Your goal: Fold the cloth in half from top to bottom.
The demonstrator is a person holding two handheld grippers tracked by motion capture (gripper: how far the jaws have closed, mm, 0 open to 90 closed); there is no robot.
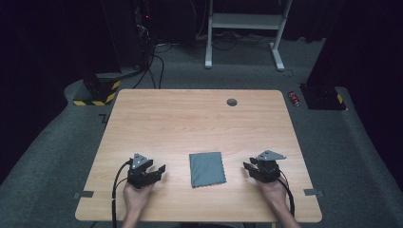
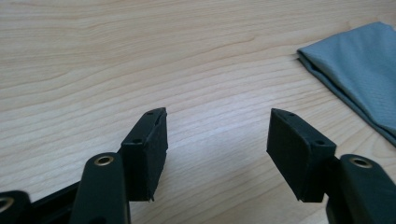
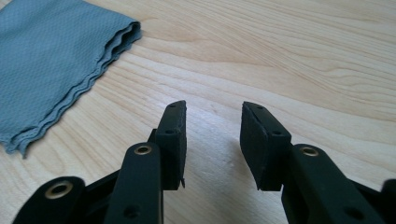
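A folded grey cloth point(image 1: 207, 168) lies flat on the wooden table point(image 1: 190, 118) near the front edge, between my two grippers. My left gripper point(image 1: 159, 171) rests low over the table to the cloth's left, jaws open and empty; in the left gripper view point(image 2: 217, 133) the cloth point(image 2: 359, 65) lies off to the right. My right gripper point(image 1: 247, 167) sits to the cloth's right, also open with nothing between its jaws; in the right gripper view point(image 3: 212, 126) the cloth's layered edge point(image 3: 51, 65) lies at the upper left.
A small round grey grommet point(image 1: 232, 102) sits in the table near its far edge. Beyond the table stand a white metal frame point(image 1: 244, 28), cables and black-and-yellow striped bases point(image 1: 97, 92) on the grey floor. A small red object point(image 1: 294, 99) lies on the floor at right.
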